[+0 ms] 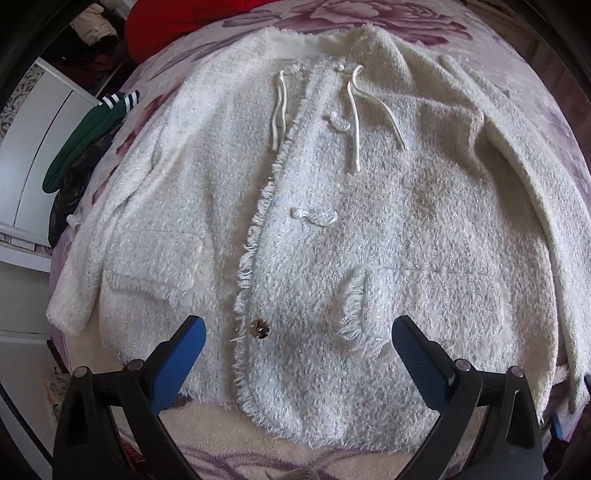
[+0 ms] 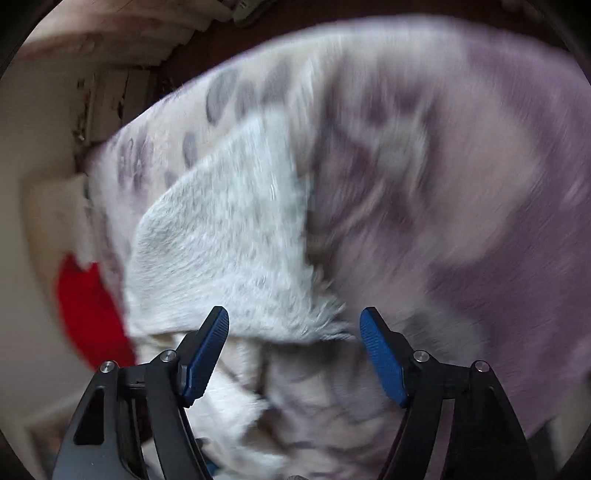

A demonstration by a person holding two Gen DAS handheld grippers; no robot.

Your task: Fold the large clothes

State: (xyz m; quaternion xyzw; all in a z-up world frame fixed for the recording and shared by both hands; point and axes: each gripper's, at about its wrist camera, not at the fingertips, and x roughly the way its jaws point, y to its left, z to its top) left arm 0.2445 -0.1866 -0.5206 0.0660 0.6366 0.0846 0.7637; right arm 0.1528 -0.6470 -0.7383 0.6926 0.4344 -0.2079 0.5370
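A fluffy white cardigan (image 1: 325,206) with drawcords, clear buttons and two front pockets lies spread flat, front up, on a purple floral bedspread (image 1: 406,14). My left gripper (image 1: 298,328) hangs open above the hem near a brown button (image 1: 260,328), with nothing between its blue pads. In the blurred right wrist view a fluffy white sleeve end (image 2: 229,240) of the cardigan lies on the bedspread (image 2: 498,221). My right gripper (image 2: 294,325) stands open just short of the cuff's lower edge, and its blue pads do not press on the fabric.
A red garment (image 1: 177,26) lies at the bed's far left corner; it also shows as a red patch (image 2: 88,310). A green garment with white stripes (image 1: 85,144) and dark clothes hang off the left edge. White cabinet doors (image 1: 40,147) stand left of the bed.
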